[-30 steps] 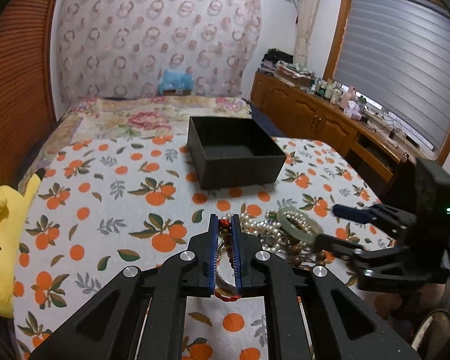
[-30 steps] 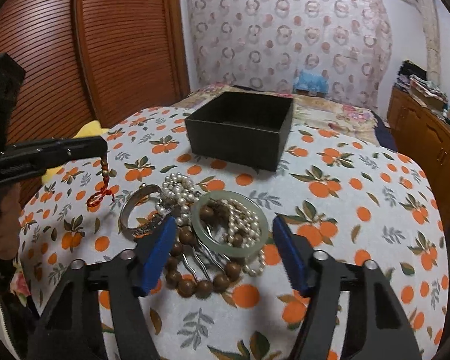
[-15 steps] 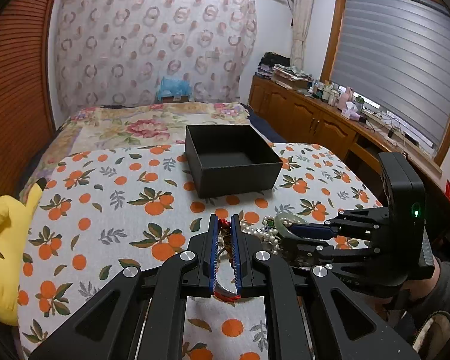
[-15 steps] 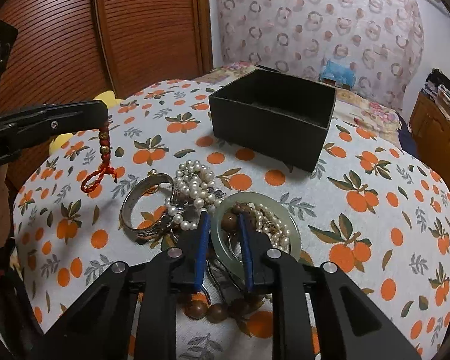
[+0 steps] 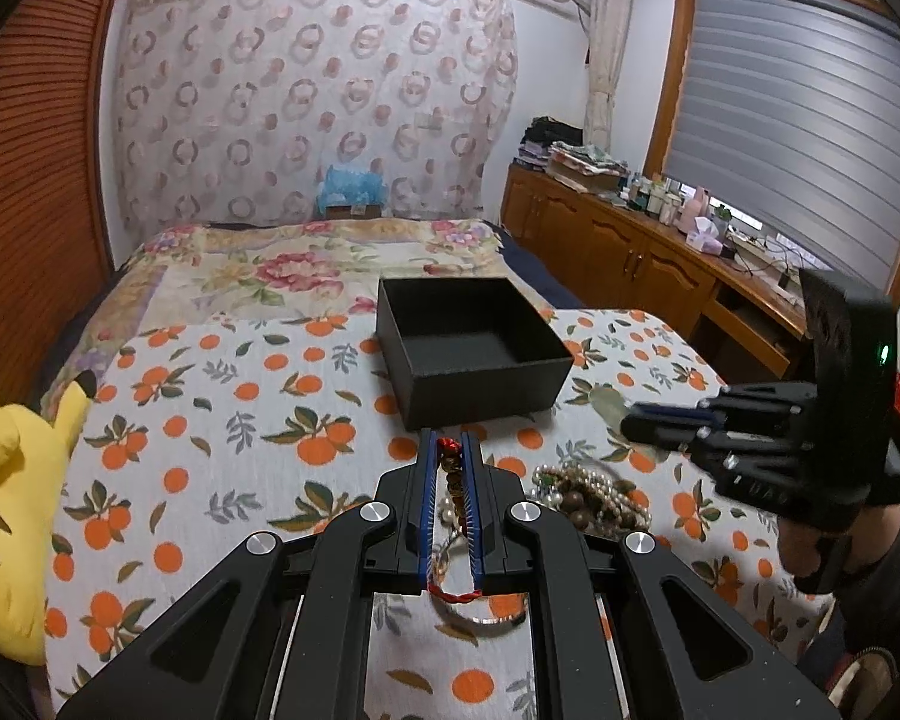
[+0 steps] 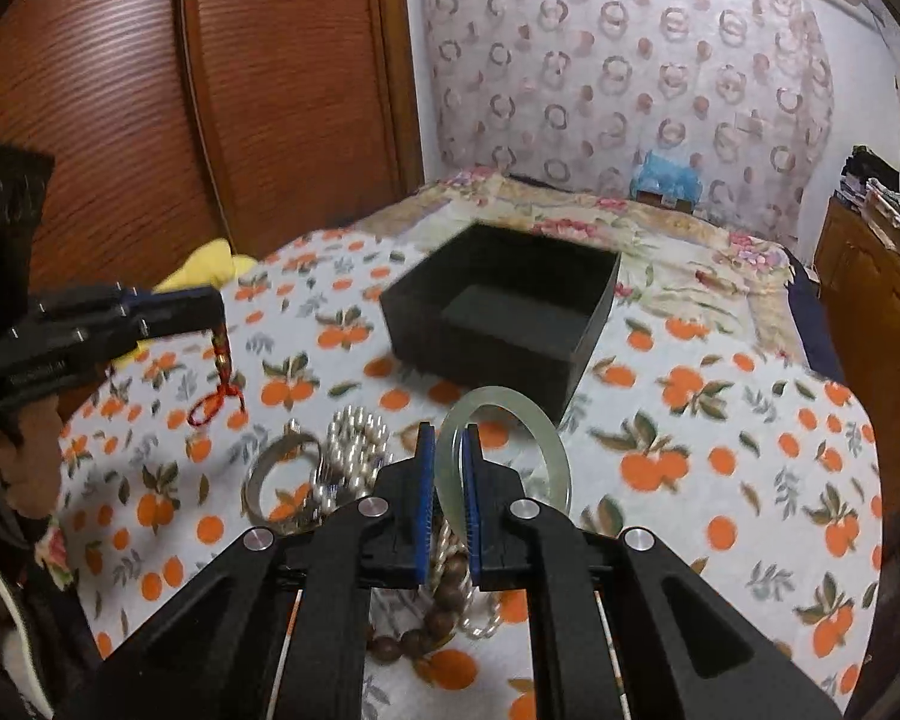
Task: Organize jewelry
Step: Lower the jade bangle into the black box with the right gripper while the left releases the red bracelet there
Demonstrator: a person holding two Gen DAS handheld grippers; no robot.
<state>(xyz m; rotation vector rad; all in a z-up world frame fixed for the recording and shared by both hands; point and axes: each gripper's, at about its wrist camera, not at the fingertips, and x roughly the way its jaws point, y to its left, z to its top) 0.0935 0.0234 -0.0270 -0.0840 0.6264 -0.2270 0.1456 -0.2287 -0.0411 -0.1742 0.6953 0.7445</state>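
The left gripper (image 5: 450, 468) has its jaws narrowed on a red beaded cord (image 5: 455, 480); in the right wrist view that same gripper (image 6: 210, 315) sits at nine o'clock, held above the bedspread, and the cord (image 6: 222, 372) hangs down from its tip, ending in a red loop clear of the cloth. The right gripper (image 6: 448, 462) has its jaws pinched on the near rim of a pale green bangle (image 6: 504, 438), which stands tilted up on edge, its far rim reaching toward the black box (image 6: 498, 324) at twelve o'clock. In the left wrist view the right gripper (image 5: 636, 420) shows at three o'clock, with a blurred pale green patch of the bangle (image 5: 609, 405) at its tip, just beside the near right corner of the box (image 5: 474, 348). The box is open and dark inside; nothing can be made out in it. The rest of the jewelry lies in a heap on the orange-print bedspread (image 6: 720, 480), between the two grippers: a silver bangle (image 6: 282, 480) lying flat at eight o'clock in the right wrist view, a string of pearls (image 6: 354, 450) touching it, and brown wooden beads (image 6: 426, 630) partly hidden under the right gripper's arms. The left wrist view shows the same pearls and beads (image 5: 588, 492) at four o'clock of its tip. A yellow plush toy (image 5: 6, 510) lies at the left edge of the bed.
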